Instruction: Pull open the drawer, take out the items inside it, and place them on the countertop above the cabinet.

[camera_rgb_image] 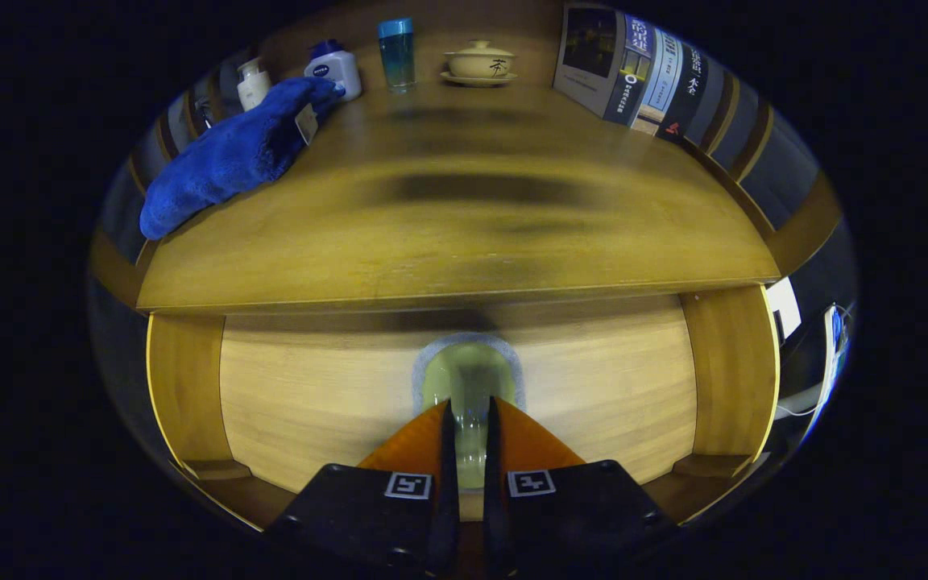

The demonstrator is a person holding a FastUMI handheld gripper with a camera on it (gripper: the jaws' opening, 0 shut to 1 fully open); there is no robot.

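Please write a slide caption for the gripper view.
Gripper nearly shut at the drawer handle, below the countertop.

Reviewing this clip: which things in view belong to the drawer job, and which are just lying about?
Belongs to the job:
- drawer front with its handle
- tool, fingers nearly closed at the handle
- countertop

Just lying about:
- blue towel
- two lotion bottles
- blue cup
- lidded bowl on a saucer
- books

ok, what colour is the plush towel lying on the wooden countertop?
Deep blue plush towel, clearest in the gripper view; the gripper has its fingers nearly closed at the drawer front.
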